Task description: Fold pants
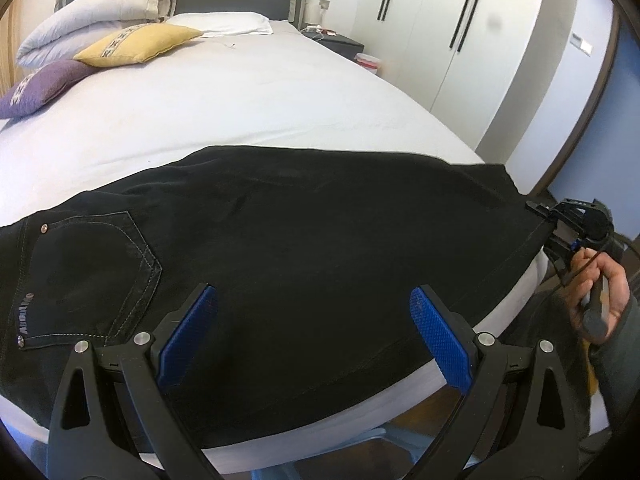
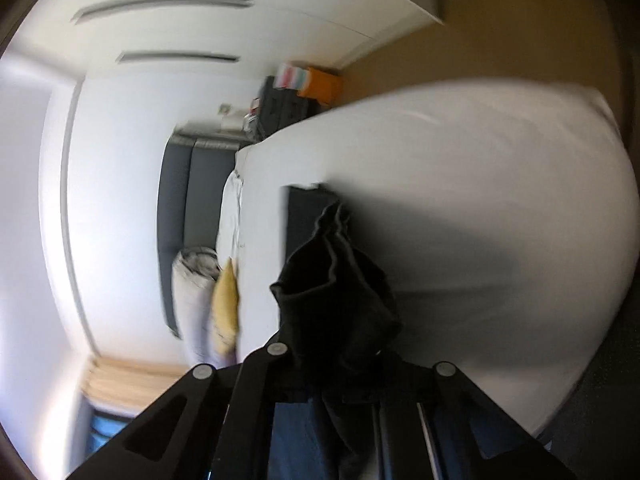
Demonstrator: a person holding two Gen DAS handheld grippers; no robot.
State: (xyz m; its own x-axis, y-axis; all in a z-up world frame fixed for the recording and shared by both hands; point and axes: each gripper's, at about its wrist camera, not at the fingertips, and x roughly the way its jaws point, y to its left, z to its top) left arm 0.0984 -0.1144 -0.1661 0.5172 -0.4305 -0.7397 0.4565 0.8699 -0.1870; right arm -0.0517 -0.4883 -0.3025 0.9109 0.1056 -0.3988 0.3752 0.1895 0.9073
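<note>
Black pants (image 1: pixel 288 240) lie flat across the near edge of the white bed (image 1: pixel 248 96), back pocket at the left, leg ends toward the right. My left gripper (image 1: pixel 314 300) is open just above the middle of the pants, blue pads apart, holding nothing. My right gripper (image 1: pixel 540 210) is at the pants' right end, shut on the hem. In the rolled, blurred right wrist view, bunched black pants fabric (image 2: pixel 340 280) sticks out from between the closed fingers of my right gripper (image 2: pixel 336 360).
Yellow pillow (image 1: pixel 140 44), purple pillow (image 1: pixel 40 84), a folded duvet (image 1: pixel 100 8) and a white pillow (image 1: pixel 224 24) sit at the bed's head. A nightstand (image 1: pixel 336 40) and white wardrobe (image 1: pixel 460 32) stand to the right. The bed edge runs under my left gripper.
</note>
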